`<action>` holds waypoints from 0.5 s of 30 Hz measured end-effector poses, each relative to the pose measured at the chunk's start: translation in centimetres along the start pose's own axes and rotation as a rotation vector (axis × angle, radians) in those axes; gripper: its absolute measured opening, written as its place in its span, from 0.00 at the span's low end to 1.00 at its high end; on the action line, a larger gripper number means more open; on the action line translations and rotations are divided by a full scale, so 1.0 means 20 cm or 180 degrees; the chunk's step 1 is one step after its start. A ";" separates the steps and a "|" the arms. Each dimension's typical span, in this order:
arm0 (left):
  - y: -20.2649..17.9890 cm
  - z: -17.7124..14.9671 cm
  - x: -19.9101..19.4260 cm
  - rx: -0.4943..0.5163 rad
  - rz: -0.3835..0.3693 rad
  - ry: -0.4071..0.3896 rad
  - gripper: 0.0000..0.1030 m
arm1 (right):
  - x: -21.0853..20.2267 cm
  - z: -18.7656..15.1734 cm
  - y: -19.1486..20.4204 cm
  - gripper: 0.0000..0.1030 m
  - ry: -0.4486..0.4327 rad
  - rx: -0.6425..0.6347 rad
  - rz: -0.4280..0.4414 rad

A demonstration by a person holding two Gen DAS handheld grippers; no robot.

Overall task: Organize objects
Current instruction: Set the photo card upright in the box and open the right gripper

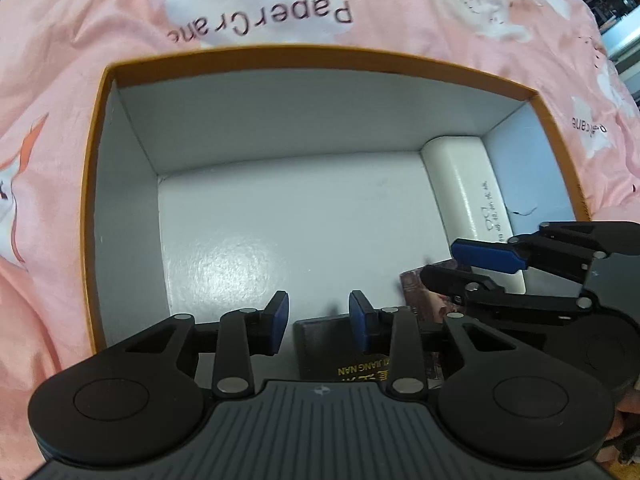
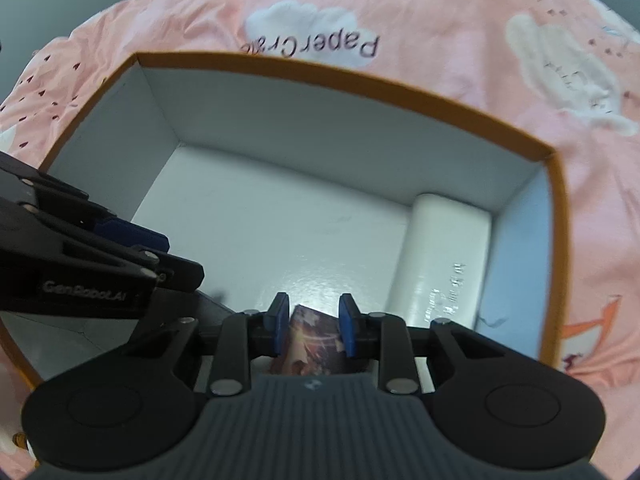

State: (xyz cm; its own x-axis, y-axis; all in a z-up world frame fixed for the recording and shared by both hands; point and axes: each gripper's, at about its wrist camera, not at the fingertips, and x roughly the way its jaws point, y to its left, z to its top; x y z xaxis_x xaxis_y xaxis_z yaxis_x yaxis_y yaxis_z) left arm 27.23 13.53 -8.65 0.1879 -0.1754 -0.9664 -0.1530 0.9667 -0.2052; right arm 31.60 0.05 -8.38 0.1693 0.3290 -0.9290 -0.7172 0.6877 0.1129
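1. The open box (image 1: 96, 184), orange outside and white inside, sits on a pink printed cloth (image 1: 60, 80); whether a bed or a table lies beneath the cloth cannot be told. Both tongs point steeply down into the near part of the box.

2. A white case (image 1: 464, 200) already lies along the right wall of the box, so the free floor is the middle and the left.

3. The right tongs (image 2: 313, 330) have a small pack with a reddish printed picture (image 2: 310, 340) between their blue pads. The pads stand close on both sides of it and seem to pinch it, though contact on the right pad is hard to confirm. The pack's far corner hangs low over the box floor.

4. The left tongs (image 1: 319, 322) stand partly spread over a dark box with gold lettering (image 1: 340, 356). The right pad overlaps its edge, the left pad stands clear of it, so this is no firm grip.

5. To do the step well, I judge the right hand should lower the picture pack until it rests flat on the floor, just left of the white case, and only then spread its pads.

6. The two tongs are near each other, so one hand should finish before the other works.

7. The dark box would best sit squarely beside the pack, edges parallel to the walls.
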 end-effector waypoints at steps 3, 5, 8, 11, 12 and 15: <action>0.02 0.01 0.03 -0.0095 -0.0126 0.0061 0.37 | 0.06 0.02 0.00 0.29 0.0095 -0.0042 0.0048; 0.03 0.01 0.04 -0.0150 -0.0152 0.0085 0.37 | 0.09 0.03 0.00 0.28 0.0150 -0.0079 0.0058; 0.02 0.02 0.06 -0.0184 -0.0127 0.0120 0.37 | 0.11 0.04 0.00 0.27 0.0234 -0.0141 0.0024; 0.00 0.02 0.07 -0.0148 -0.0073 0.0146 0.39 | 0.12 0.04 0.00 0.27 0.0386 -0.0193 0.0087; 0.00 0.02 0.07 -0.0131 -0.0045 0.0136 0.41 | 0.13 0.03 0.00 0.27 0.0449 -0.0217 0.0120; -0.02 0.00 0.07 -0.0122 -0.0048 0.0165 0.44 | 0.12 0.02 0.01 0.27 0.0446 -0.0286 0.0116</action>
State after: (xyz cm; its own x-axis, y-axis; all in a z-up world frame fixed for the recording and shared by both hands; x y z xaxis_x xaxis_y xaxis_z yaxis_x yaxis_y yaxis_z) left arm 27.58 12.92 -9.92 0.1402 -0.2003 -0.9697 -0.1878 0.9562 -0.2246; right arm 32.06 1.26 -10.42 0.0507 0.2549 -0.9656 -0.7799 0.6141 0.1212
